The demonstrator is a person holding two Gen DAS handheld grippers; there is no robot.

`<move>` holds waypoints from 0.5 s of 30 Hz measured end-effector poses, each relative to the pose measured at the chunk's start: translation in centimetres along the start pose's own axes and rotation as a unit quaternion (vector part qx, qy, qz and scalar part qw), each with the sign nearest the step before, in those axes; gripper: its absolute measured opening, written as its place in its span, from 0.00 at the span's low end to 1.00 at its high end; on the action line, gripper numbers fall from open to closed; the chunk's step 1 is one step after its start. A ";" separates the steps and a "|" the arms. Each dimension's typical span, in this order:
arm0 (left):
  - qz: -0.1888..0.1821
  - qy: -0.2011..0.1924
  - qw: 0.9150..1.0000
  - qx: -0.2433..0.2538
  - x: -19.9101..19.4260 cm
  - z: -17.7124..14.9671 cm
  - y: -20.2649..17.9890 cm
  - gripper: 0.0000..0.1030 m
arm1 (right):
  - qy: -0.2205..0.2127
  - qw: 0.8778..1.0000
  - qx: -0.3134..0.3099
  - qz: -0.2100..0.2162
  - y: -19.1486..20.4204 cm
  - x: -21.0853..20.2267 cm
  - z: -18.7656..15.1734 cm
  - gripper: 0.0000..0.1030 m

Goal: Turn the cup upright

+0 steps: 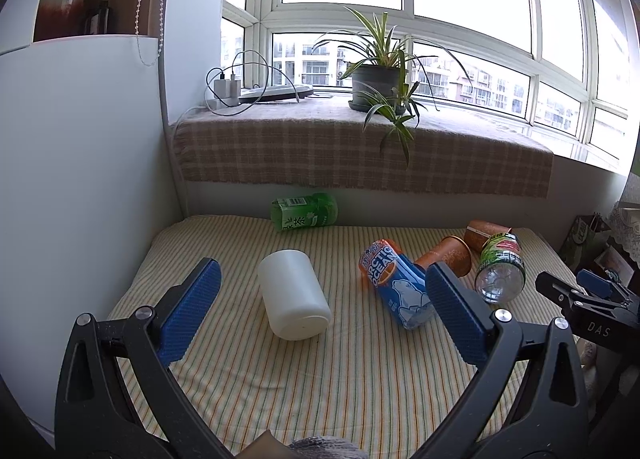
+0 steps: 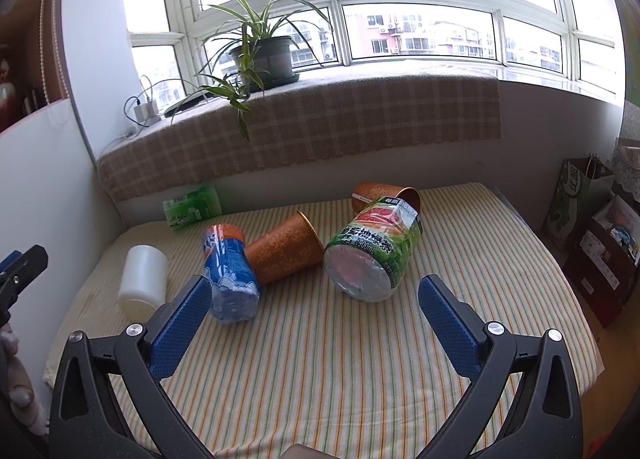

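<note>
Several cups and bottle halves lie on their sides on a striped cloth [image 1: 320,379]. A white cup [image 1: 294,295] lies between and just beyond my open left gripper's [image 1: 320,299] fingers; it also shows in the right wrist view [image 2: 144,279]. An orange cup [image 2: 284,247] lies at the centre, a second orange cup [image 2: 384,195] behind it. My right gripper [image 2: 316,307] is open and empty, short of a green-labelled clear bottle [image 2: 372,251]. The right gripper shows in the left view [image 1: 592,291].
A blue Arctic Ocean bottle [image 1: 396,283] lies beside the orange cup [image 1: 444,255]. A green tea bottle [image 1: 304,211] lies against the back wall. A potted plant [image 1: 380,79] and chargers [image 1: 224,91] sit on the sill. Bags [image 2: 580,211] stand at the right.
</note>
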State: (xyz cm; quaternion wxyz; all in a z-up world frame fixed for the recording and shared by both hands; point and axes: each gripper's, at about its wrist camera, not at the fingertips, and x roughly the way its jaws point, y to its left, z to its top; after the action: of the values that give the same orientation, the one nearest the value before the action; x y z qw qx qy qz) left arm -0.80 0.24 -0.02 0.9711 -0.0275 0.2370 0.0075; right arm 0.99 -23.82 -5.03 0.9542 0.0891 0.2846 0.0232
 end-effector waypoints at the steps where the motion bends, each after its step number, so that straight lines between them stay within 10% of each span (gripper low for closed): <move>1: 0.000 0.000 1.000 0.000 0.1 0.0 -0.1 1.00 | 0.001 1.000 0.000 0.000 0.0 0.0 0.0 1.00; 15: -0.002 0.002 1.000 0.003 0.1 0.0 -0.5 1.00 | 0.005 1.000 0.002 -0.001 -0.1 0.1 0.0 0.99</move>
State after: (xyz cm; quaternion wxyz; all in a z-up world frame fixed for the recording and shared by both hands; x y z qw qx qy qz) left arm -0.71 -0.25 -0.02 0.9707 -0.0249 0.2389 0.0045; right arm 1.08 -23.88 -5.12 0.9525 0.0910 0.2896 0.0224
